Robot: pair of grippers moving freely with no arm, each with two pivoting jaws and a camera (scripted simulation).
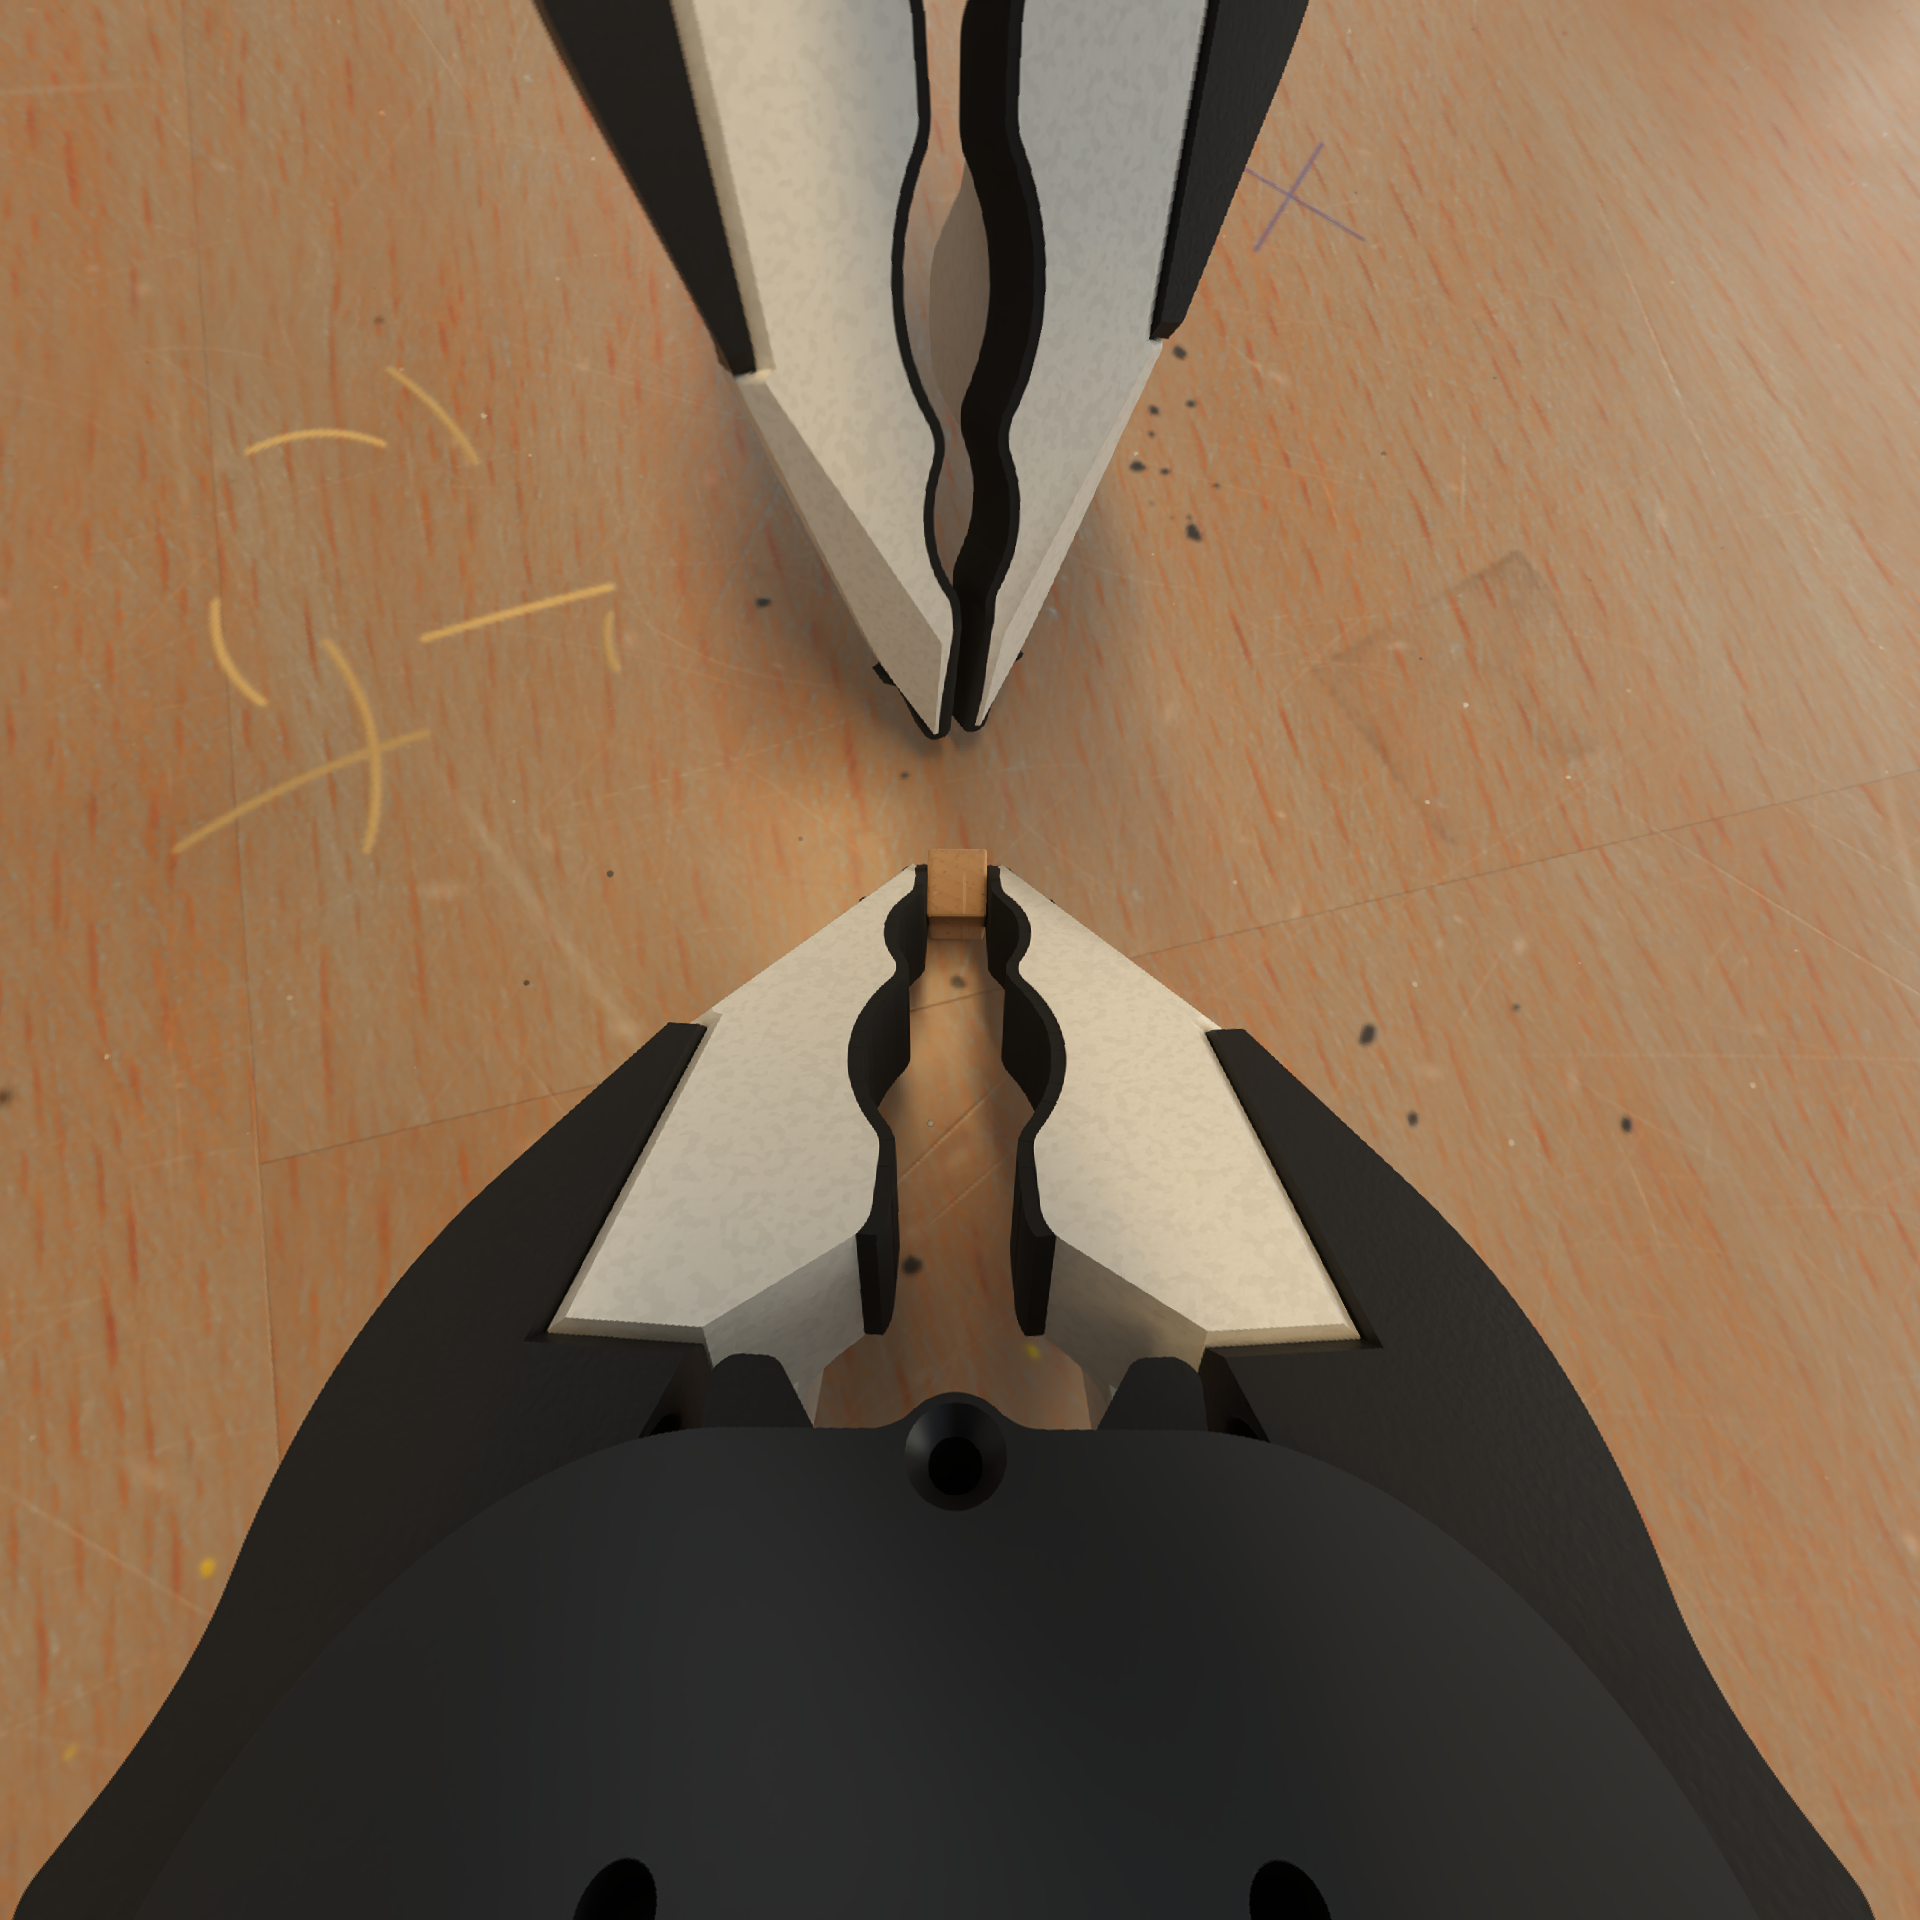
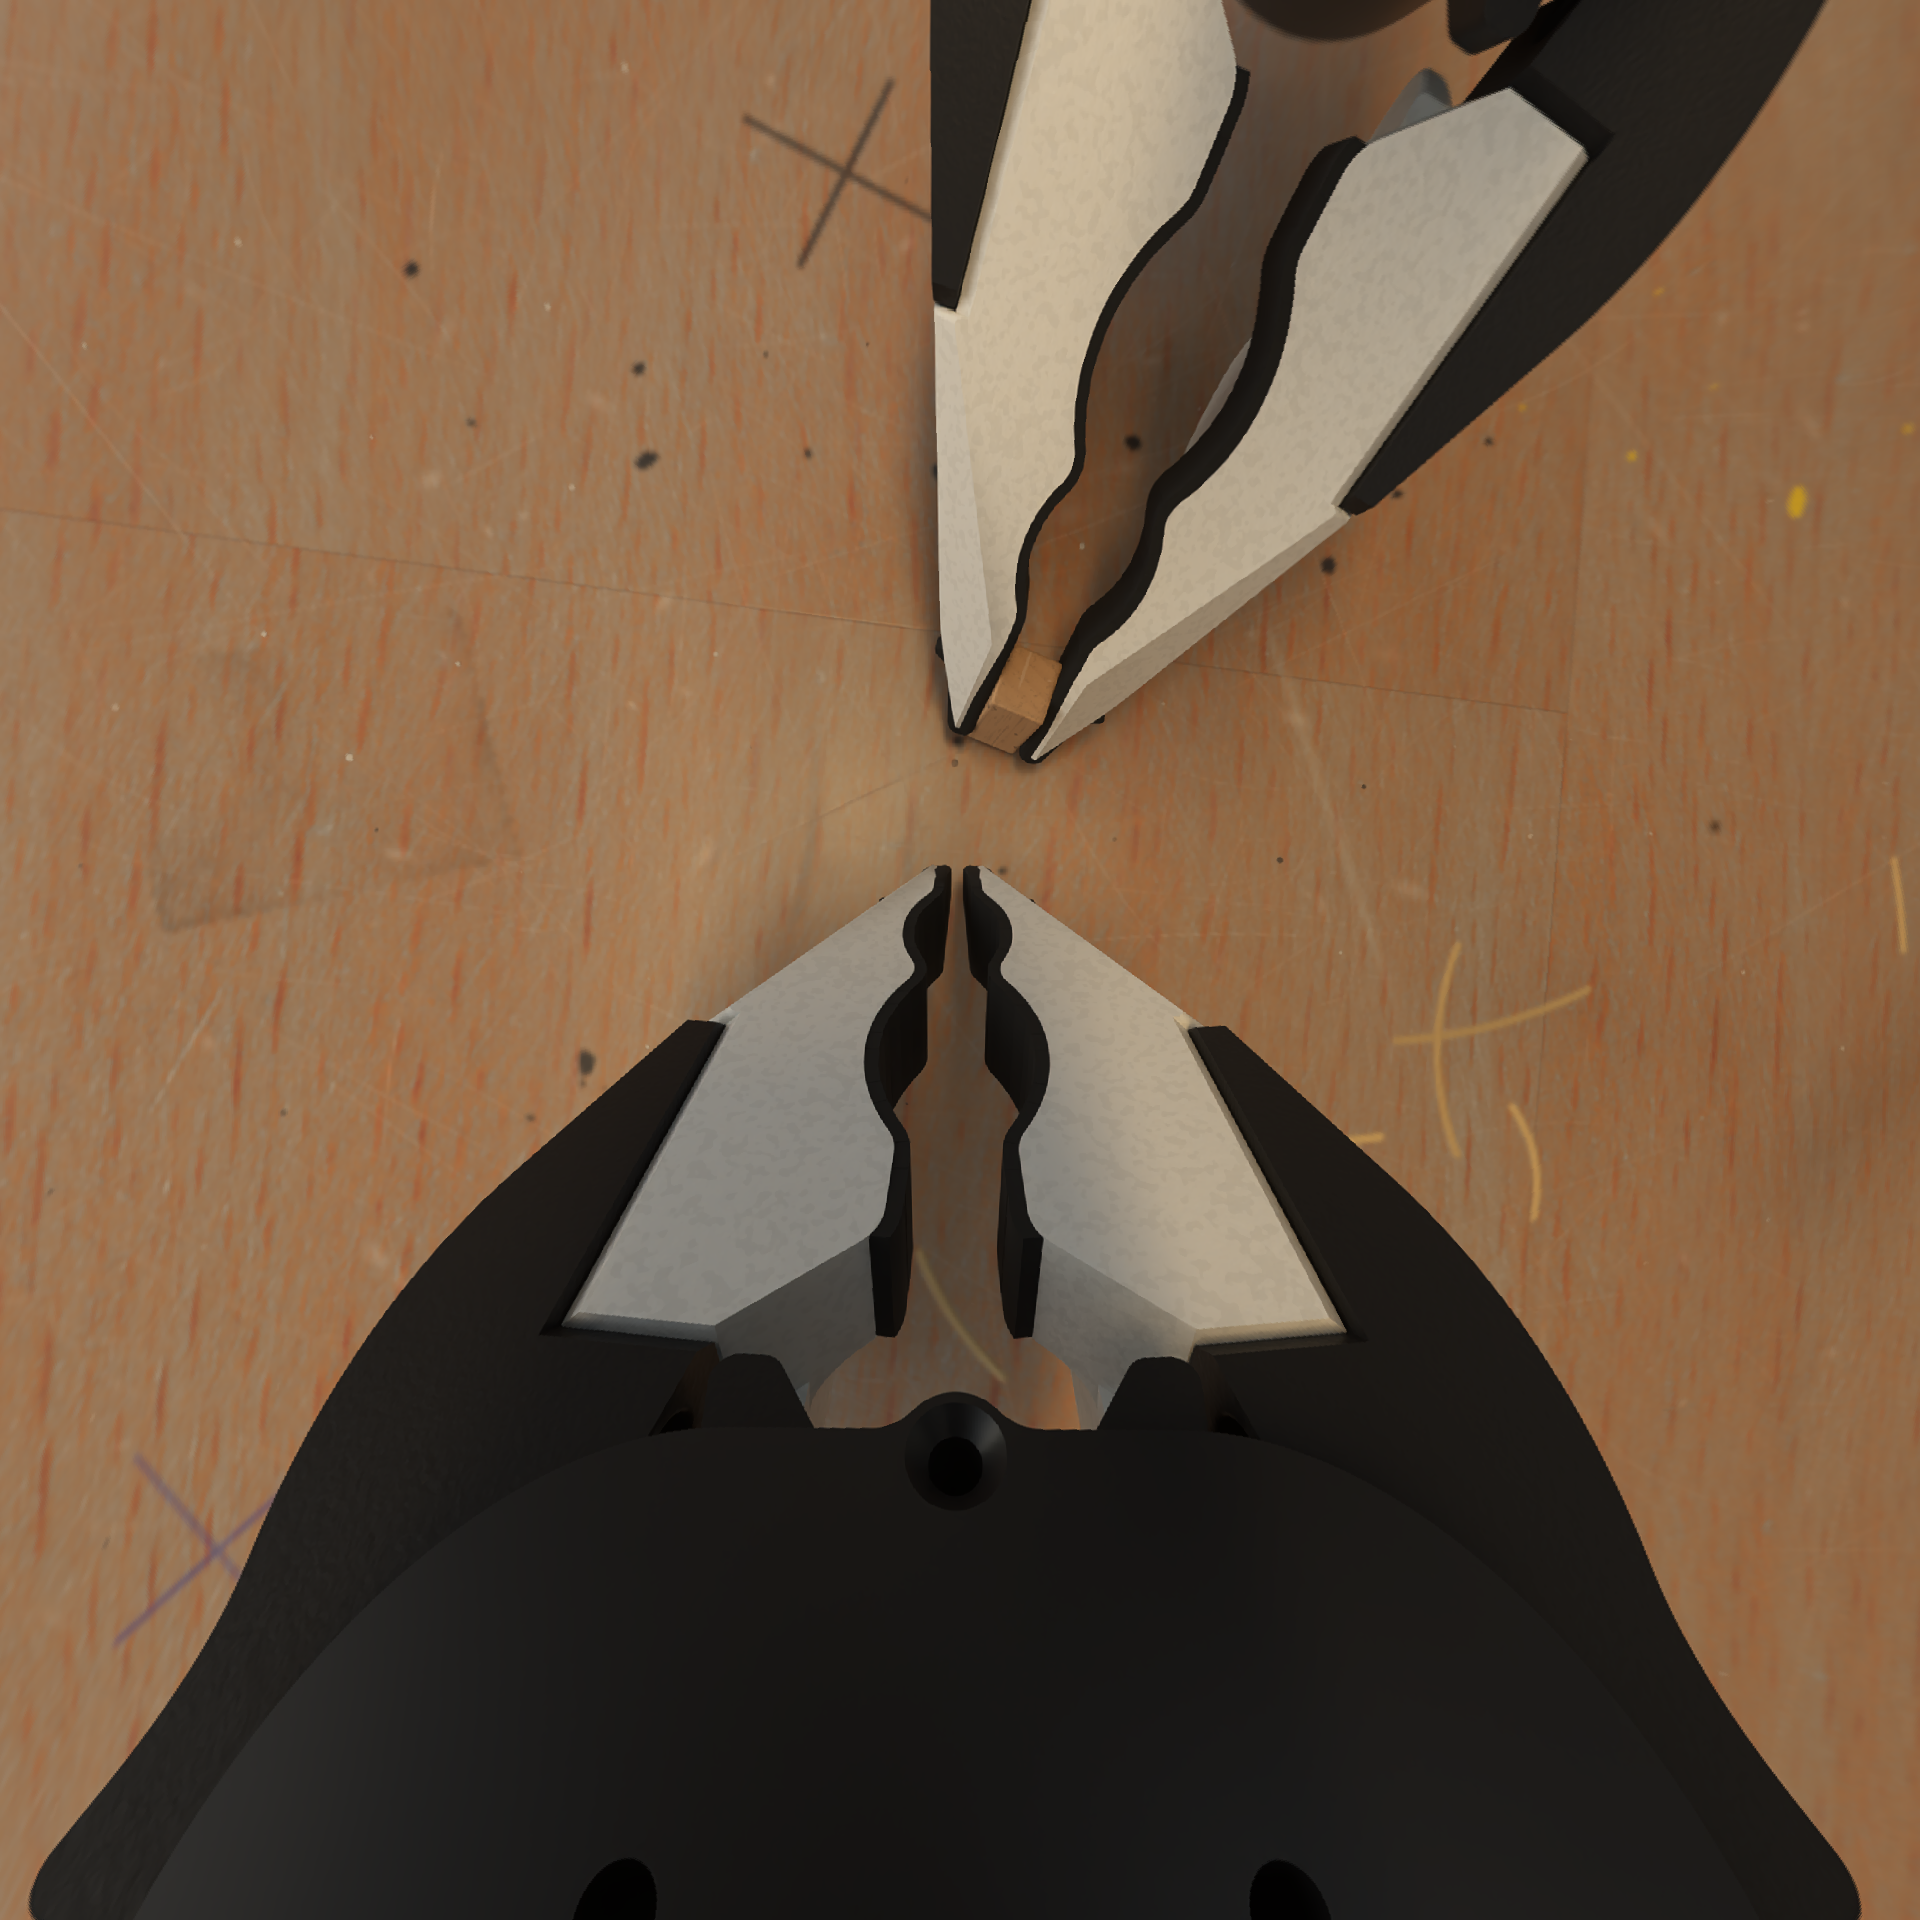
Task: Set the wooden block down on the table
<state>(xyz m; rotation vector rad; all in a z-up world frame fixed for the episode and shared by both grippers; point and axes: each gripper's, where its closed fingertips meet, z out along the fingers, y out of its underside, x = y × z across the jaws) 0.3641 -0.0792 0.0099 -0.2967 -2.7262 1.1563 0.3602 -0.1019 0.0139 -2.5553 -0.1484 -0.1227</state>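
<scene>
A small wooden block (image 1: 957, 885) sits pinched between the fingertips of my left gripper (image 1: 957, 883), just above the wooden table (image 1: 1455, 831). In the right wrist view the same block (image 2: 1018, 704) shows between the left gripper's tips (image 2: 1000, 740), low over the table. My right gripper (image 2: 957, 875) is shut and empty, its tips pointing at the left gripper's tips across a short gap. It also shows in the left wrist view (image 1: 952, 725), facing mine.
The table (image 2: 416, 727) is scratched wood with dark specks, yellow curved scratch marks (image 1: 353, 665) to the left in the left wrist view, and a faint pencilled cross (image 1: 1299, 197) at the far right.
</scene>
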